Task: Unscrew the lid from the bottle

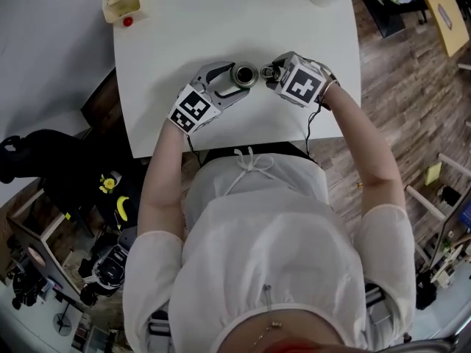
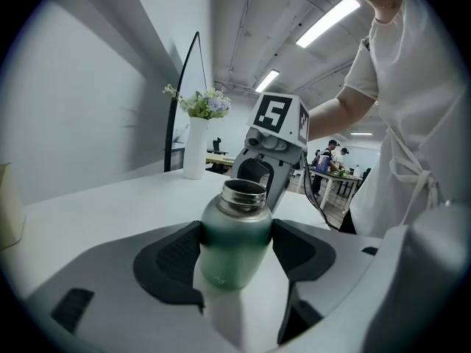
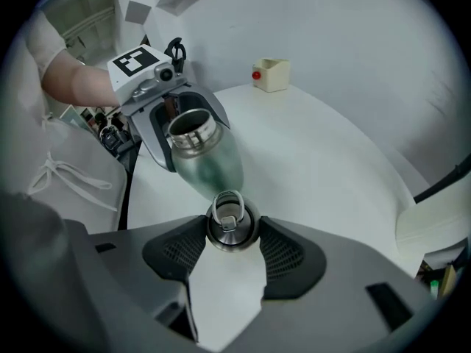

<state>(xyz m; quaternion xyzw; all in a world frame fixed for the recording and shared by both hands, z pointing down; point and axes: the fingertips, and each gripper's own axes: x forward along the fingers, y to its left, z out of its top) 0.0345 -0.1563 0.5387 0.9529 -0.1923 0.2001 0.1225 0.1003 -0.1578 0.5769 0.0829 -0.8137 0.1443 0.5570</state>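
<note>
**A:** Since the bottle [image 2: 234, 234] already shows a bare steel mouth, is the unscrewing itself over?

**B:** I'd judge so. It stands upright on the white bench [image 1: 221, 20]. The left hand-held gripper [image 2: 237, 252] has its jaws spread wide, and both pads press on the green body. The lid [image 3: 231, 223], the one with a loop handle, is off the neck and just beside the bottle. The right hand-held gripper [image 3: 232, 235] pinches it with its jaws roughly half apart, tilted steeply down at the bench.

**A:** So what's left is putting the lid down?

**B:** That's my reading. I can't tell whether the lid touches the bench yet. I'd lower it straight down onto bare bench, clear of the bottle's shoulder, and let go only once it sits flat. A round lid released on its edge could roll.

**A:** And the left side?

**B:** Hold firm without tipping. An open bottle that gets nudged could topple or spill whatever is inside.

**A:** Anything in the way?

**B:** No. The cream box [image 1: 121, 2] with a red knob sits at the far corner, well apart, and so does the flower vase [image 2: 195, 149].
</note>
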